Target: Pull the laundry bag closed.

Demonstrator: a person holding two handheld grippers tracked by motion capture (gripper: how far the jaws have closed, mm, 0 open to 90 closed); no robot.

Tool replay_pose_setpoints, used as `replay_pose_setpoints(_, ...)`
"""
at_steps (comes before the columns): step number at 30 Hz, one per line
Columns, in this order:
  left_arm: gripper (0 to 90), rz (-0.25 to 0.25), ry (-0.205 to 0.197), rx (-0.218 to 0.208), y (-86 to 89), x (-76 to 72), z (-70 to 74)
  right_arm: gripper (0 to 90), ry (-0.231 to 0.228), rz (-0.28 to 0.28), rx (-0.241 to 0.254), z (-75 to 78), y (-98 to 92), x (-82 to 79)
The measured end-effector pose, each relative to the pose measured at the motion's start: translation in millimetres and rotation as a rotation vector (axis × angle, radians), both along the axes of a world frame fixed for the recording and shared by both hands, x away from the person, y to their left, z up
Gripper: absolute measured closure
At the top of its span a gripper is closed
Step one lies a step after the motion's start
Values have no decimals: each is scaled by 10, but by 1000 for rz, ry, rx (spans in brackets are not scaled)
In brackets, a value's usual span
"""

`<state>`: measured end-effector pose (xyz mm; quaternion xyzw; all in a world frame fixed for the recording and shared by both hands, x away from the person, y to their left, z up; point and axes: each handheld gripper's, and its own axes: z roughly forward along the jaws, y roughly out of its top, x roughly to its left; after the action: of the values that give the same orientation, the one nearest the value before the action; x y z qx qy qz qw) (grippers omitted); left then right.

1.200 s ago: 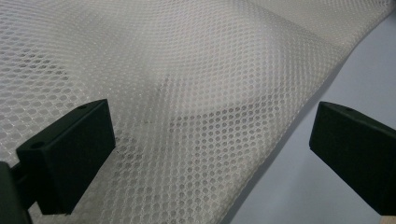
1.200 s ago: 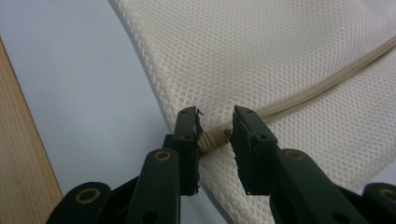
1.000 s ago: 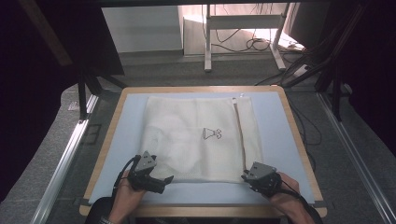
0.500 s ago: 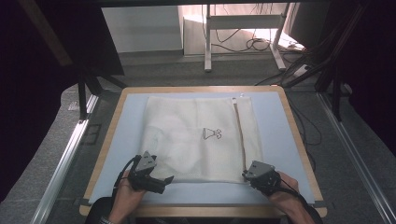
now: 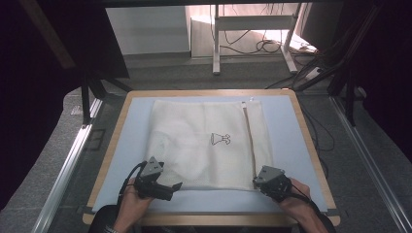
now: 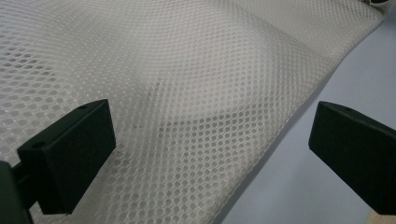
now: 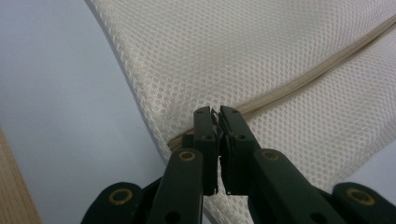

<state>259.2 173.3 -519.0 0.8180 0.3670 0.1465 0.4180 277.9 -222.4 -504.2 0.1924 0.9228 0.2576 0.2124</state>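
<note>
While the white mesh bag [image 5: 204, 145] lies flat on the pale blue mat [image 5: 286, 131] of the wooden-edged table [image 5: 308, 141], I have both grippers parked at its near edge. The bag covers the middle of the mat, a small black printed mark [image 5: 220, 139] near its centre and a beige zipper band [image 5: 249, 141] running from the far edge toward me along its right side.

Right gripper [image 5: 268, 180]: in the right gripper view the jaws have just been closing and now stand pressed together on the mesh bag [image 7: 261, 60] at its near corner, right where the zipper band [image 7: 317, 70] ends. The mesh is pinched between the pads; the grip looks firm.

Left gripper [image 5: 167, 187]: sits at the bag's near left corner. In the left gripper view the two black jaws stand wide apart, released. The mesh bag [image 6: 187, 79] passes under the left-hand jaw and across the gap; the other jaw hangs over bare mat [image 6: 355, 70]. Nothing is gripped on this side.

My hands [image 5: 131, 206] hold the gripper bodies from the near table edge.
</note>
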Motion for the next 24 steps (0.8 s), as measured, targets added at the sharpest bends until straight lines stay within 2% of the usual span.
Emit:
replay_pose_setpoints(4, 4, -14, 1, -5, -61, 3, 13, 849, 3, -5, 1, -1, -8, 1)
replay_pose_setpoints(7, 11, -49, 24, -36, -123, 11, 29, 845, 9, -10, 2, 1, -23, 5)
replay_pose_setpoints(10, 19, -59, 32, -43, -152, 13, 37, 844, 9, -12, 4, 3, -30, 6)
replay_pose_setpoints(14, 46, -56, 19, -20, -200, 12, 54, 844, 11, -14, 2, 5, -36, 7)
replay_pose_setpoints(21, 107, -73, 3, -50, -234, 36, 88, 844, 13, -15, 1, 3, -33, 12)
replay_pose_setpoints(24, 162, -91, -4, -69, -256, 52, 104, 842, 12, -16, 0, 2, -31, 13)
